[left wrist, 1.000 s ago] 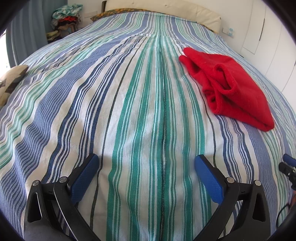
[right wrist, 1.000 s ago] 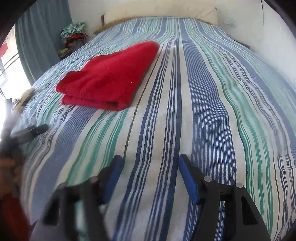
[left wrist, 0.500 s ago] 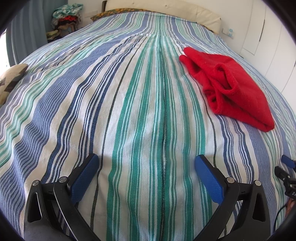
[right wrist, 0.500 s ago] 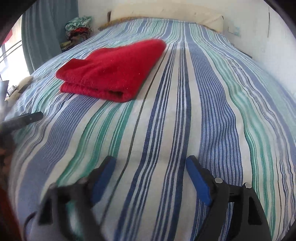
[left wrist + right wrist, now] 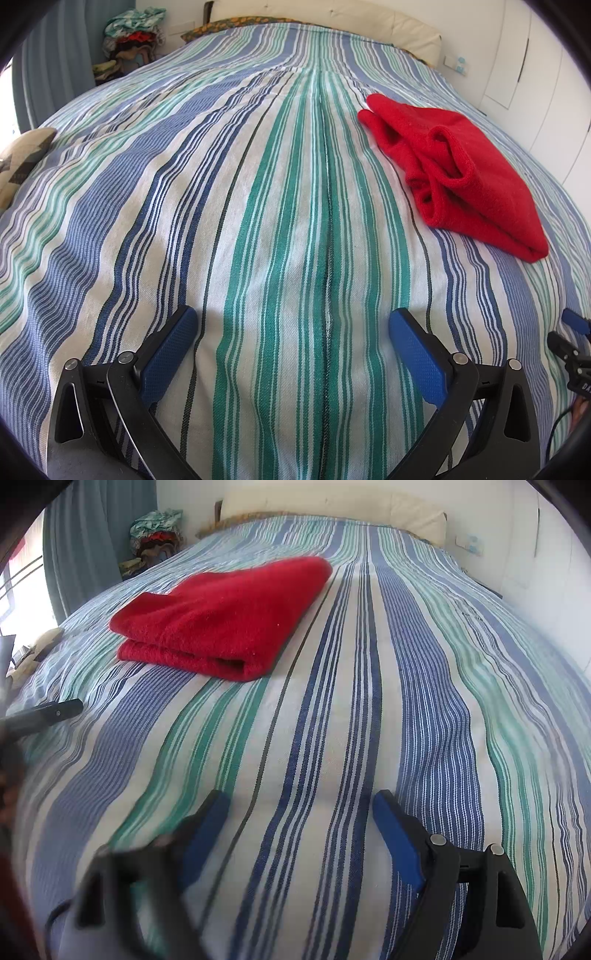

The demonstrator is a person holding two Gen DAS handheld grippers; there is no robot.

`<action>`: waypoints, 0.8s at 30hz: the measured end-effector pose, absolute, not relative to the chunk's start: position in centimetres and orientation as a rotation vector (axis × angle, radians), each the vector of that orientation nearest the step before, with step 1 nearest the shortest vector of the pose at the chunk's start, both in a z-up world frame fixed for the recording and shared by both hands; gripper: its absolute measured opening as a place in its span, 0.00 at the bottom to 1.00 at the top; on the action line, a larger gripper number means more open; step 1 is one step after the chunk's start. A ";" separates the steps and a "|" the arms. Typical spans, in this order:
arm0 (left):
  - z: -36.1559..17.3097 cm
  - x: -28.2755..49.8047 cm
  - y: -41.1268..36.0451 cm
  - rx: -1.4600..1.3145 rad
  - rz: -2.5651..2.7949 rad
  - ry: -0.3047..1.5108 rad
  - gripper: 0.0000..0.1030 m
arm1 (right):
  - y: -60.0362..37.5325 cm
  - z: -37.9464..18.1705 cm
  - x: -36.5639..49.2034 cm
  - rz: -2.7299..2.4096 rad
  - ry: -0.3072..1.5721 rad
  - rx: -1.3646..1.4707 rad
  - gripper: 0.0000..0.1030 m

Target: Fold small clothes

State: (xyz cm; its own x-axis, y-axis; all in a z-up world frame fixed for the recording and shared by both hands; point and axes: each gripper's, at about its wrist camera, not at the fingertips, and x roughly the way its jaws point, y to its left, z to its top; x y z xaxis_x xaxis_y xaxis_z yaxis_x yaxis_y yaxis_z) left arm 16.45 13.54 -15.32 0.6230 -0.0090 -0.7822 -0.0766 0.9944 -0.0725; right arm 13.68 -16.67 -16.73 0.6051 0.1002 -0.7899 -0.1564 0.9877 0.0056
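Note:
A red folded garment (image 5: 465, 177) lies on the striped bedspread (image 5: 258, 206), to the right and ahead in the left wrist view. In the right wrist view it lies ahead and to the left (image 5: 225, 616), folded into a flat bundle. My left gripper (image 5: 291, 325) is open and empty, low over the bedspread, well short of the garment. My right gripper (image 5: 301, 808) is open and empty, also low over the bedspread, with the garment beyond it. The right gripper's tip shows at the right edge of the left wrist view (image 5: 570, 343).
A pile of clothes (image 5: 129, 40) sits at the far left by a blue curtain (image 5: 92, 546). A cream headboard (image 5: 332, 18) runs along the far end. White cupboard doors (image 5: 546, 81) stand to the right. A patterned cushion (image 5: 22, 162) lies at the left bed edge.
The right gripper has pulled back and tilted, so the red garment sits higher and nearer the middle of its view. The left gripper has stayed still.

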 end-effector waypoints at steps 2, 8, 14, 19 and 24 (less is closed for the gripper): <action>-15.3 16.4 13.5 -0.101 0.039 0.898 1.00 | -16.7 -16.7 13.7 0.149 0.909 -0.066 0.79; -14.6 17.0 13.1 -0.083 0.059 0.960 0.99 | -16.7 -16.7 13.7 0.150 0.910 -0.064 0.79; -8.8 19.0 12.9 -0.363 -0.239 0.901 0.99 | -18.0 -16.0 14.5 0.210 0.969 0.021 0.82; -7.8 27.8 10.4 -0.364 -0.295 0.938 0.99 | -21.3 -12.0 17.8 0.268 0.871 0.341 0.82; -12.0 33.6 9.7 -0.437 -0.226 1.079 0.98 | -22.2 -9.7 26.2 0.319 0.810 0.489 0.82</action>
State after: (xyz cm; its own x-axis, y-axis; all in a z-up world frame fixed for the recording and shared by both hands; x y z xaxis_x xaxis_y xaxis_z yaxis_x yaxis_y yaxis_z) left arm 33.57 9.68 -12.01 0.4601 -0.3864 -0.7994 -0.0327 0.8923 -0.4502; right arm 26.22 -22.17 -9.75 0.6517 0.4503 -0.6103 -0.0862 0.8434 0.5303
